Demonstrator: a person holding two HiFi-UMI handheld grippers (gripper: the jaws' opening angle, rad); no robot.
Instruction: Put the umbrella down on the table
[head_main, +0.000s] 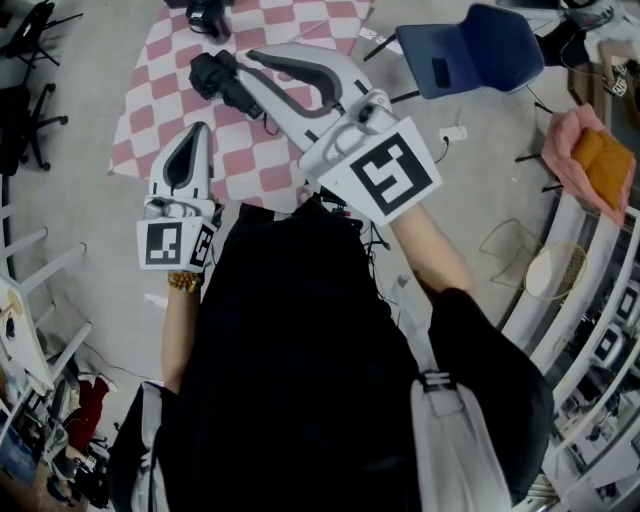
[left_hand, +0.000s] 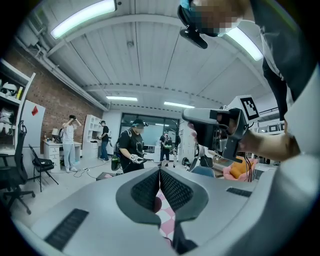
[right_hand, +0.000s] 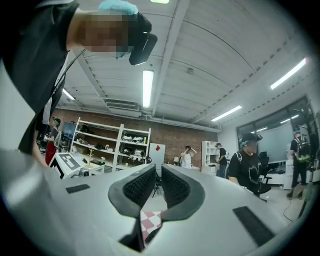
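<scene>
Right claw (right_hand: 159, 171) is nearly clenched, with a thin slit between its pads and nothing in it; left claw (left_hand: 159, 172) is clenched pad to pad, also empty, and hangs to the left of the right one and nearer to us; just past the right claw's tip and below it lies the folded black umbrella (head_main: 214, 78), flat on the checked cloth of the table (head_main: 150, 95), so we judge it already put down; farther off, to the right of that claw, stands a blue chair (head_main: 480, 45); we expect the umbrella to be light, its fabric soft and slippery over a stiff shaft; we would take it at the handle, or round the middle of the bundle, with a firm squeeze.
</scene>
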